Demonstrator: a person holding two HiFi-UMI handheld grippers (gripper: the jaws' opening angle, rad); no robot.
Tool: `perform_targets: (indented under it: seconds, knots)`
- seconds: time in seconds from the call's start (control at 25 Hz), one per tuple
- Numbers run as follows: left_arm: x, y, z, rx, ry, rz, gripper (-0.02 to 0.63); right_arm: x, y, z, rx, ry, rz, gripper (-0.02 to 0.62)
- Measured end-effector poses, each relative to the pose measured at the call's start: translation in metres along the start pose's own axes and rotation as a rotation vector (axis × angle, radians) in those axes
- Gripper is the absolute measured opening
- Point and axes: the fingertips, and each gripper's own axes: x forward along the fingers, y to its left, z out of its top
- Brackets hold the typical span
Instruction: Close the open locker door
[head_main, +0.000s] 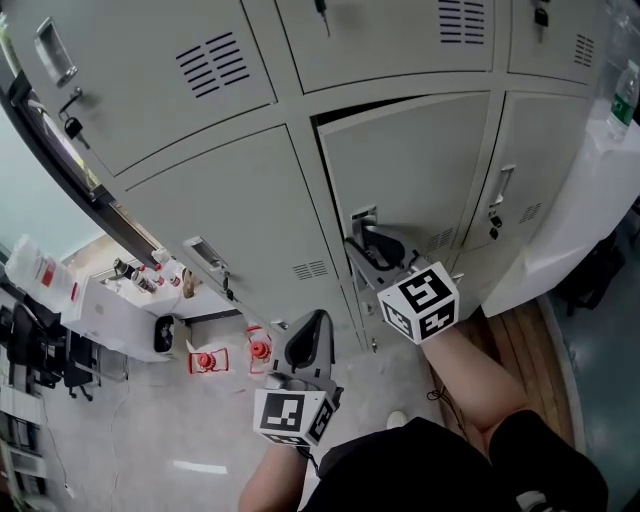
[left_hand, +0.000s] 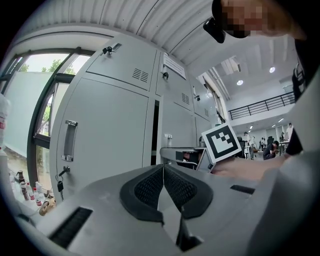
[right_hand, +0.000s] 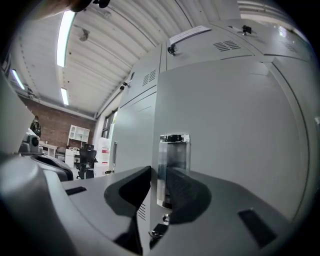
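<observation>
The grey locker door (head_main: 410, 165) in the middle of the lower row stands slightly ajar, with a dark gap along its top and left edge. My right gripper (head_main: 366, 246) is at its free left edge beside the chrome handle recess (right_hand: 173, 150). In the right gripper view the right gripper (right_hand: 159, 187) has one jaw on each side of that edge, pads against the door (right_hand: 230, 130). My left gripper (head_main: 308, 338) hangs lower and to the left, away from the lockers. It is shut and empty, pads (left_hand: 150, 187) meeting. The left gripper view shows the dark gap (left_hand: 155, 131).
Closed locker doors (head_main: 240, 215) flank the ajar one, each with a handle and keys. A white cart (head_main: 110, 305) with bottles stands at the left, red items (head_main: 205, 360) on the floor beside it. A white covered object (head_main: 570, 210) leans at the right over wooden flooring (head_main: 525, 345).
</observation>
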Motion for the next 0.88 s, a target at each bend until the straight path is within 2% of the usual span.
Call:
perform_targets:
  seconds: [0.32,0.48,0.64,0.88]
  knots:
    - [0.008,0.005,-0.003,-0.014,0.005,0.026,0.018,0.021,-0.016,-0.005,0.012,0.018,0.013,0.124]
    - [0.016,0.004,-0.005,-0.024,0.007,0.027,0.018,0.023,-0.028,-0.008,0.029,0.014,0.009,0.146]
    - [0.022,0.002,-0.009,-0.031,0.015,0.021,0.018,0.024,-0.028,-0.009,0.014,0.01,0.03,0.137]
    - [0.026,0.0,-0.015,-0.043,0.097,0.03,0.018,0.024,-0.027,-0.009,0.012,0.005,0.058,0.137]
